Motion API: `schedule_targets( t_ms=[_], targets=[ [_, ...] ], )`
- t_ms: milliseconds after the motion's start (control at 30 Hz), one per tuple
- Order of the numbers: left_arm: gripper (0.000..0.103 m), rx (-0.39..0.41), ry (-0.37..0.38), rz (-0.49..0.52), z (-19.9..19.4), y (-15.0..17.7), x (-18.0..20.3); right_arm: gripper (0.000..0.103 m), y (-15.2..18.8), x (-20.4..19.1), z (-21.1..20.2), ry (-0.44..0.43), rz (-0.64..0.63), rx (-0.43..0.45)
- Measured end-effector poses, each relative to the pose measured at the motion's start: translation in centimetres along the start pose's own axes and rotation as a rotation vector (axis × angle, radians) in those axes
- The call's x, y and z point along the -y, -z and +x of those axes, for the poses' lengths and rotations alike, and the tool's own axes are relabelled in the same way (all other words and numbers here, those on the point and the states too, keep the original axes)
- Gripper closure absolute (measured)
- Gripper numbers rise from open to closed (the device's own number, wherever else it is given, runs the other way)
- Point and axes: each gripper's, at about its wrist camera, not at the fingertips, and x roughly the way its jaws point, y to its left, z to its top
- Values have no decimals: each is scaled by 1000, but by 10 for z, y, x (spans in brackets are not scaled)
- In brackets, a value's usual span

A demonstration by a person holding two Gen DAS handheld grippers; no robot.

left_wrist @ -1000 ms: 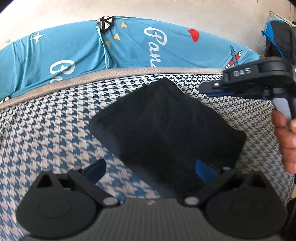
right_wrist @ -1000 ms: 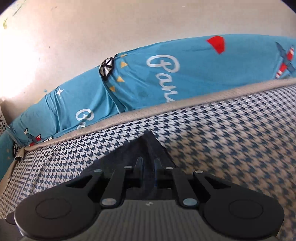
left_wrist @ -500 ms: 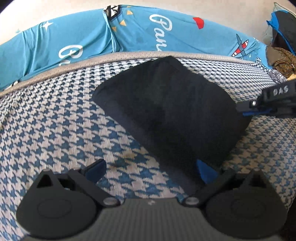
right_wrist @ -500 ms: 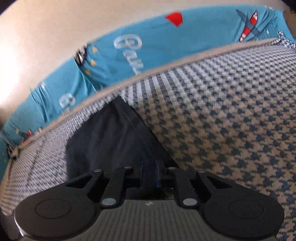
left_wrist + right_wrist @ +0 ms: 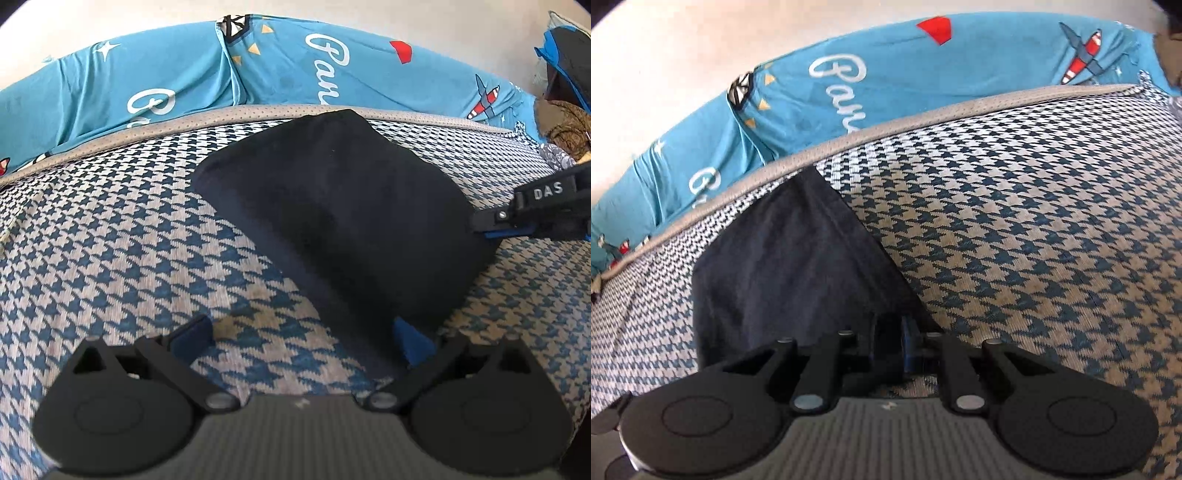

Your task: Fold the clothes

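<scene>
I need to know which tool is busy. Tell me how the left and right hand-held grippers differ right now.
The left hand-held gripper has its jaws wide apart and holds nothing; the right hand-held gripper has its jaws nearly together, pinching the edge of the black folded garment. The left straddles the garment's near corner and the houndstooth cover; the right sits at the garment's side edge. Both have blue pads and point down at the garment.
</scene>
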Motion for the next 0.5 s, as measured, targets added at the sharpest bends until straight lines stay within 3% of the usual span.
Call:
schedule_targets(
  t_ms=[200, 333, 500],
  targets=[
    [0, 8, 2, -46, -14, 10, -2, 88, 21, 2, -32, -38, 71, 51],
    [0, -12, -49, 37, -23, 19, 10, 83, 39, -3, -46, -37, 53, 52],
    [0, -17, -50, 18, -36, 27, 11, 82, 57, -6, -50, -17, 18, 22]
  ],
)
